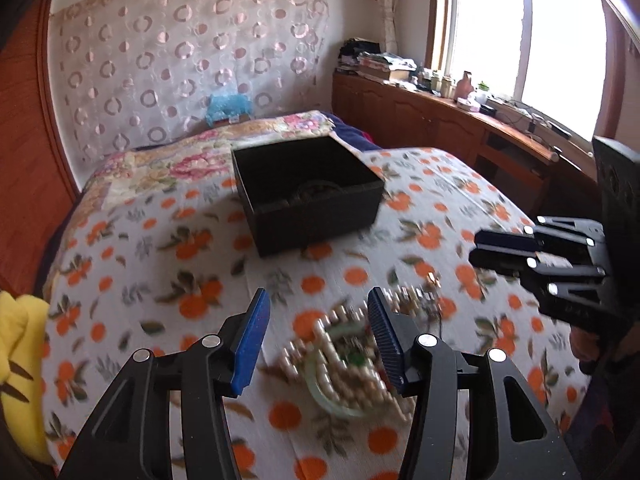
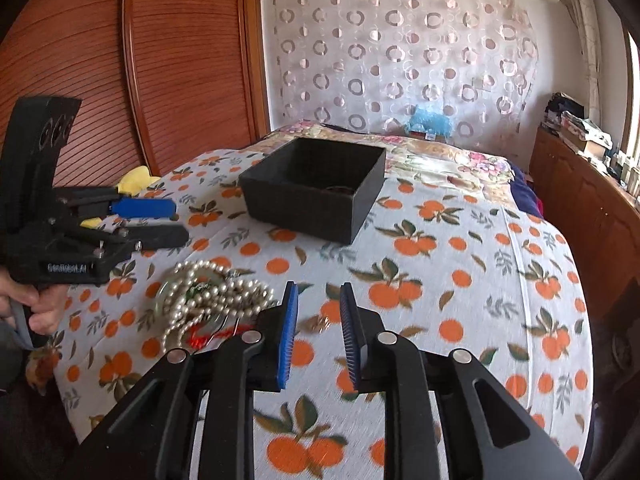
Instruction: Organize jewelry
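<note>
A heap of pearl necklaces [image 1: 348, 360] with a pale green bangle [image 1: 320, 392] lies on the orange-print bedspread; it also shows in the right wrist view [image 2: 212, 300]. My left gripper [image 1: 318, 308] is open and hovers just over the heap, holding nothing. A black open box [image 1: 308, 190] stands farther back on the bed, with some jewelry inside; it also shows in the right wrist view [image 2: 316, 184]. My right gripper [image 2: 318, 304] is open and empty, above bare bedspread to the right of the heap. It shows in the left wrist view [image 1: 480, 248] at the right edge.
A yellow cloth [image 1: 20, 360] lies at the bed's left edge. A wooden wardrobe [image 2: 120, 60] stands to the left, and a wooden counter [image 1: 460, 116] with clutter runs under the window on the right. A floral quilt [image 1: 192, 160] covers the bed's far end.
</note>
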The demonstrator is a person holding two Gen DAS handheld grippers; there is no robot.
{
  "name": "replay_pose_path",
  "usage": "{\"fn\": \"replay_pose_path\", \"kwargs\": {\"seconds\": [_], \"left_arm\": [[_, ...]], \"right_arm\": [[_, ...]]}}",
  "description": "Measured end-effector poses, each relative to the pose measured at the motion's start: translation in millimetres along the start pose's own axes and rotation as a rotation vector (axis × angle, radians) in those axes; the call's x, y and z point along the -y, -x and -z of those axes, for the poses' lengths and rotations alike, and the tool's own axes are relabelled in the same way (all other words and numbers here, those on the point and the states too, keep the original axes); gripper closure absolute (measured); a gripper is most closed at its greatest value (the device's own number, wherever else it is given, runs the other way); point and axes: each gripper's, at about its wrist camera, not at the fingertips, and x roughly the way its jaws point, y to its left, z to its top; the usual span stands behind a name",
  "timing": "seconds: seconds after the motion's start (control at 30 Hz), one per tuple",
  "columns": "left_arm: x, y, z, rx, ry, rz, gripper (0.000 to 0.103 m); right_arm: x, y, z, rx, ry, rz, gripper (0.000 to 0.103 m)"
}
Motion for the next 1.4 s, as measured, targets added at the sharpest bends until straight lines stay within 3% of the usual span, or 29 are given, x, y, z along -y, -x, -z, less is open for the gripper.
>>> {"fn": "replay_pose_path", "kwargs": {"seconds": [0.33,0.4,0.53,0.6,0.77,1.4], "left_arm": [[-14,-19,11,-0.064,0.058,0.055,0.066],[-16,-26,11,-0.082,0.073,0.066,0.074],[-18,-38,11,-0.112,0.105,0.102,0.078],[-16,-40,12,-0.120,0.098,0.103,0.087],[-15,-38,10,-0.110,0.086,0.097,0.096],[-12,65,-28,0.180,0.076,0.055,0.096]], "right_arm": [[-8,-7,8,-0.031,-0.013,-0.030,0.079],[-7,-8,6,-0.031,-0.016,-0.035,0.079],[-8,-6,5,-0.029,-0.011,-0.039,0.079],[-9,-6,5,-0.030,-0.011,-0.039,0.079],[-9,-8,6,-0.038,-0.011,-0.042,0.079],[-13,-15,7,-0.051,0.001,-0.056,0.079]]}}
